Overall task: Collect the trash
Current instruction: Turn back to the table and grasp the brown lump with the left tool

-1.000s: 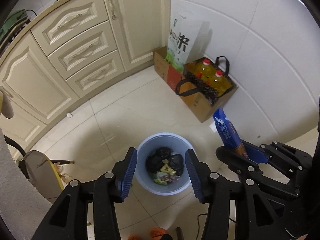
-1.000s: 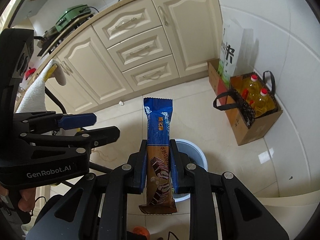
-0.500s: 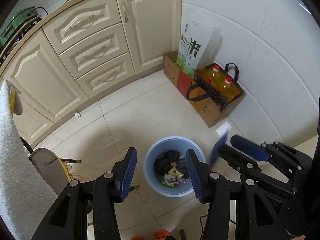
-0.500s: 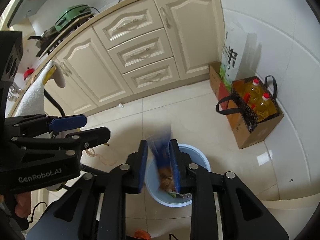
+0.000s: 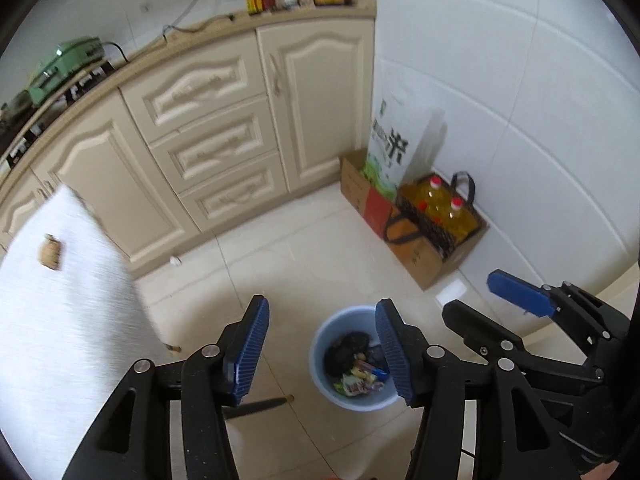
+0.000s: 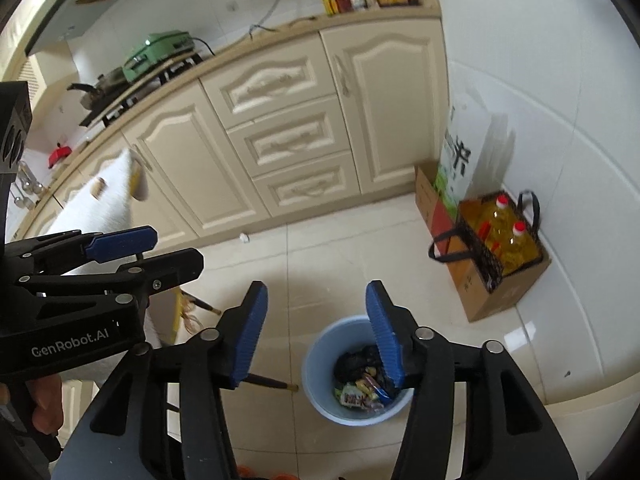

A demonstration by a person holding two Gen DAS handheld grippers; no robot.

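Observation:
A light blue trash bin (image 5: 320, 344) stands on the tiled floor with a black bag and several wrappers (image 5: 358, 380) inside; it also shows in the right wrist view (image 6: 320, 364). My left gripper (image 5: 322, 350) is open and empty, held high above the bin. My right gripper (image 6: 316, 332) is open and empty, also above the bin. The right gripper shows at the right of the left wrist view (image 5: 496, 300). The left gripper shows at the left of the right wrist view (image 6: 156, 252).
Cream cabinets (image 5: 224, 136) line the back. A cardboard box (image 5: 424, 256) with two oil bottles (image 5: 444, 208) and a rice bag (image 5: 388, 152) stand by the white tiled wall. A table with a white cloth (image 5: 60, 300) is at the left.
My right gripper opened and let go of the blue snack wrapper, which dropped into the bin. Both grippers rose away from the bin.

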